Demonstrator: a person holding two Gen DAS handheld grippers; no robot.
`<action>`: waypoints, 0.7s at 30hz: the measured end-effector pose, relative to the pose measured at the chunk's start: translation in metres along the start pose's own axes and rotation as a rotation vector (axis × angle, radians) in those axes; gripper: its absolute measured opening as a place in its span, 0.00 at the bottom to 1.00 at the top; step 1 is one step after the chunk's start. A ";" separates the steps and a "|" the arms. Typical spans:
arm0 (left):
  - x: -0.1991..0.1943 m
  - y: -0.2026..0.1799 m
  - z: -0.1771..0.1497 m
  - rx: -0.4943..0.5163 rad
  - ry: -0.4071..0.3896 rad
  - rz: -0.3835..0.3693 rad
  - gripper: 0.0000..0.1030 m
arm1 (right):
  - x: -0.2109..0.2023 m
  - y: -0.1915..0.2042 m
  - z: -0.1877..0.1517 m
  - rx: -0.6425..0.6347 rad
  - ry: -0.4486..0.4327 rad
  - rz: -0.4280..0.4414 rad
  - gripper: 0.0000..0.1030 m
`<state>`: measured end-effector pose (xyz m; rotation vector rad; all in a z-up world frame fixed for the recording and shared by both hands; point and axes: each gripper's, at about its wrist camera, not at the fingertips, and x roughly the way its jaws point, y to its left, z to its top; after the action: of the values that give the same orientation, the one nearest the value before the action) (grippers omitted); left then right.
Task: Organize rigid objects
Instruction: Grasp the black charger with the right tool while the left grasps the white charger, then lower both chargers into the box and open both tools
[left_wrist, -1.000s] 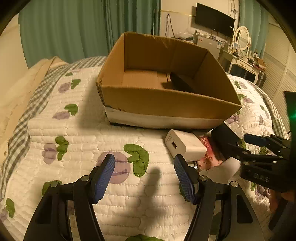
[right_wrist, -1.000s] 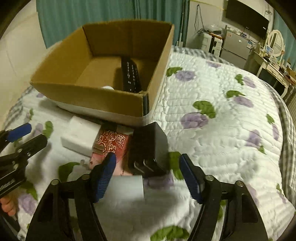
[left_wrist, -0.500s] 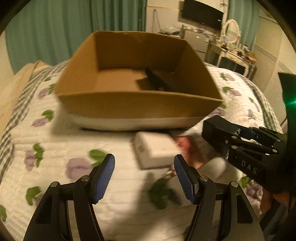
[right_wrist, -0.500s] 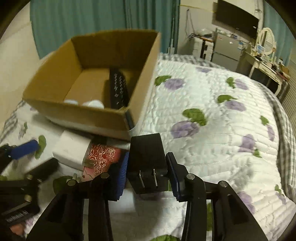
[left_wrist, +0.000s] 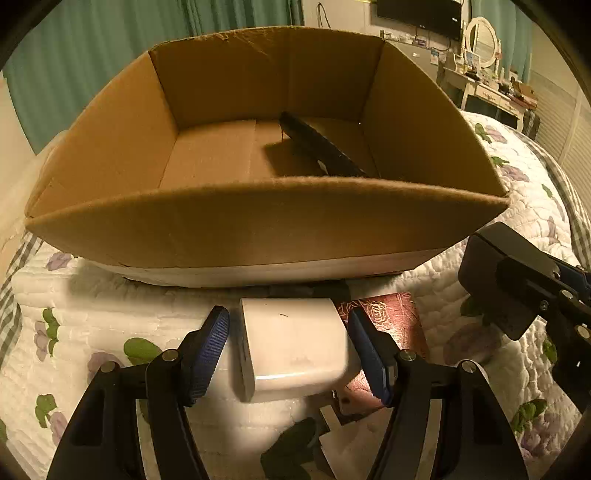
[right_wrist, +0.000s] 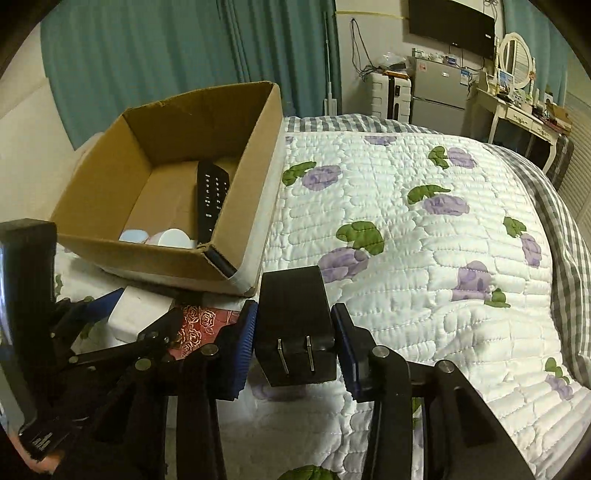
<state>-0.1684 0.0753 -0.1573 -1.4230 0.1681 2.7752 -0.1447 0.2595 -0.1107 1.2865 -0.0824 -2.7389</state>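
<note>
A white charger block (left_wrist: 295, 345) lies on the quilt in front of the cardboard box (left_wrist: 258, 221). My left gripper (left_wrist: 290, 349) is open, its fingers on either side of the block, not clamped. My right gripper (right_wrist: 295, 345) is shut on a black plug adapter (right_wrist: 295, 325) and holds it above the quilt; it also shows in the left wrist view (left_wrist: 495, 273). The box (right_wrist: 236, 229) holds a black remote (right_wrist: 210, 195) and pale round lids (right_wrist: 173, 238). The remote also shows in the left wrist view (left_wrist: 317, 146).
A red rose-patterned box (left_wrist: 384, 310) lies right of the white block, with white paper (left_wrist: 354, 439) below it. The floral quilt (right_wrist: 424, 240) spreads to the right. A desk and fridge (right_wrist: 436, 92) stand beyond the bed.
My left gripper moved forward so its fingers now straddle the white charger block. My right gripper closed on the black adapter and lifted it off the quilt.
</note>
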 end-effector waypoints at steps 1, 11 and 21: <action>-0.001 0.000 -0.001 0.008 -0.005 0.000 0.67 | 0.001 0.001 0.000 -0.003 0.001 -0.002 0.38; -0.024 0.013 -0.015 0.045 0.007 -0.081 0.53 | -0.011 0.009 -0.001 -0.039 -0.008 -0.017 0.38; -0.103 0.038 -0.009 -0.034 -0.121 -0.138 0.52 | -0.062 0.027 0.006 -0.096 -0.089 -0.004 0.37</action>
<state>-0.1036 0.0395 -0.0757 -1.2177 0.0191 2.7525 -0.1080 0.2404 -0.0567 1.1412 0.0440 -2.7659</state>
